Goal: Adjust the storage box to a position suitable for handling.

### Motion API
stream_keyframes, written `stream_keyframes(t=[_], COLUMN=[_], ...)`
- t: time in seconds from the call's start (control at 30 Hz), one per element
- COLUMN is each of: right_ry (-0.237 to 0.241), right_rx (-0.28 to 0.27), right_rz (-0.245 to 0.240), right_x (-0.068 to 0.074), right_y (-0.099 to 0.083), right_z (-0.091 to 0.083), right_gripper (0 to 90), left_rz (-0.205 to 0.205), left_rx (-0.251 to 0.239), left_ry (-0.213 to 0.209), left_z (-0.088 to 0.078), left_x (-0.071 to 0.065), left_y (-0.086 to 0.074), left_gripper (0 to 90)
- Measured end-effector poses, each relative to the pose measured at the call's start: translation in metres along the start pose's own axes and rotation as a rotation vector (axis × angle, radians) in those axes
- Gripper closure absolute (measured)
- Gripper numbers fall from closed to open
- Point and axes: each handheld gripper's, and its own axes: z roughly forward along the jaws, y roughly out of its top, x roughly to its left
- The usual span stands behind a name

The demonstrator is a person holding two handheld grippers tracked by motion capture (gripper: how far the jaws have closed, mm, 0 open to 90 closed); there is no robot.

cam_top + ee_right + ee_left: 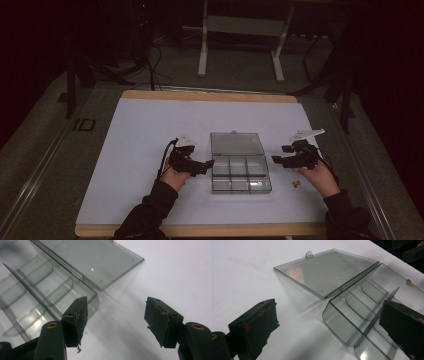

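Observation:
A clear plastic compartment box lies open in the middle of the white table top. Its divided tray [241,176] is nearer me and its lid [236,143] lies flat behind it. My left gripper [207,164] hovers just left of the tray, open and holding nothing. In the left gripper view the tray [359,307] sits between the wide jaws and the lid [327,272] is beyond. My right gripper [276,160] is just right of the tray, open and empty. The right gripper view has the tray [37,290] at the left and the lid [100,257] above.
Small brownish bits [296,184] lie on the white mat [150,130] beside the person's right hand. The table's wooden edge [200,230] runs along the front. A white metal stand [240,30] is on the floor behind the table.

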Motion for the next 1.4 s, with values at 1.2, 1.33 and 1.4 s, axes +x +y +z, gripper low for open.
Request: stream_keyframes(t=[1.2,1.33,1.4], right_ry=[0.047,0.042,0.047], right_rx=[0.388,0.427,0.435], right_rz=[-0.130,-0.129,-0.124], right_x=[-0.008,-0.007,-0.007], right_y=[-0.061,-0.061,-0.060], right_z=[-0.022,-0.015,-0.014], right_gripper=[50.2,50.2,50.3], left_rz=[-0.010,-0.012,-0.016], left_rx=[0.005,0.004,0.002], left_ry=[0.013,0.015,0.014], left_z=[-0.046,-0.046,-0.045], left_x=[-0.011,-0.010,-0.008], left_y=[-0.051,-0.051,-0.052], left_gripper=[2.4,2.4,2.4])
